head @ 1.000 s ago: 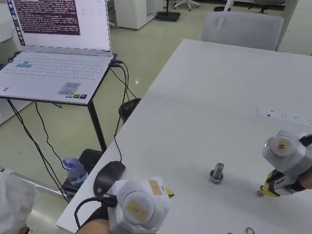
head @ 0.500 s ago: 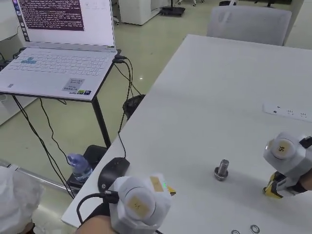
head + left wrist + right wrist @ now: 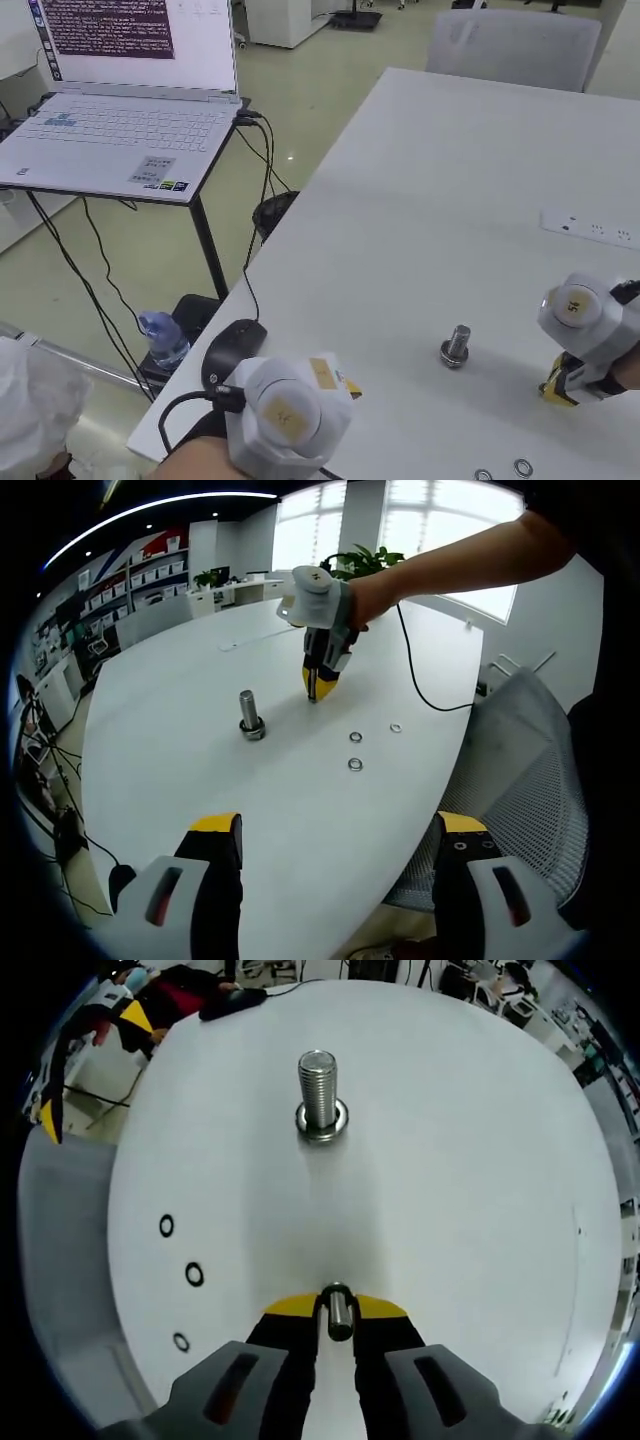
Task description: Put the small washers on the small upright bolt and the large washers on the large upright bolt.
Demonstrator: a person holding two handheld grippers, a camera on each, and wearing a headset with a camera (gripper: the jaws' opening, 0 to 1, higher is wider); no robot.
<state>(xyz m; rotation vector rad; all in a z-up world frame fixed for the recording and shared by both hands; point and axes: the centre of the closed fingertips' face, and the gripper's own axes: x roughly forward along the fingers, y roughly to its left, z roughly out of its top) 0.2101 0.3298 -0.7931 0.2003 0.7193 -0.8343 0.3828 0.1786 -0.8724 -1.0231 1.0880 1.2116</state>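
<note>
washers (image 3: 194, 1274), three thin rings, lie flat on the white table (image 3: 480, 1160) beside the right gripper (image 3: 338, 1305), its jaws pinched narrow on what looks like the small bolt (image 3: 338, 1318). light, stiff, slick steel, i judge; best nipped across the rim. farther out, large bolt (image 3: 320, 1090) stands upright. left gripper (image 3: 338, 825) gapes wide, empty.

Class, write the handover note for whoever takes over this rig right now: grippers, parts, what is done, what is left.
Left gripper: open, empty, by the table edge.
Right gripper: shut on the small bolt, tip down at the table.
Large bolt: upright; three washers lie loose near it.
Done: no washer seen threaded.
Left: stand the small bolt, sort all washers.
</note>
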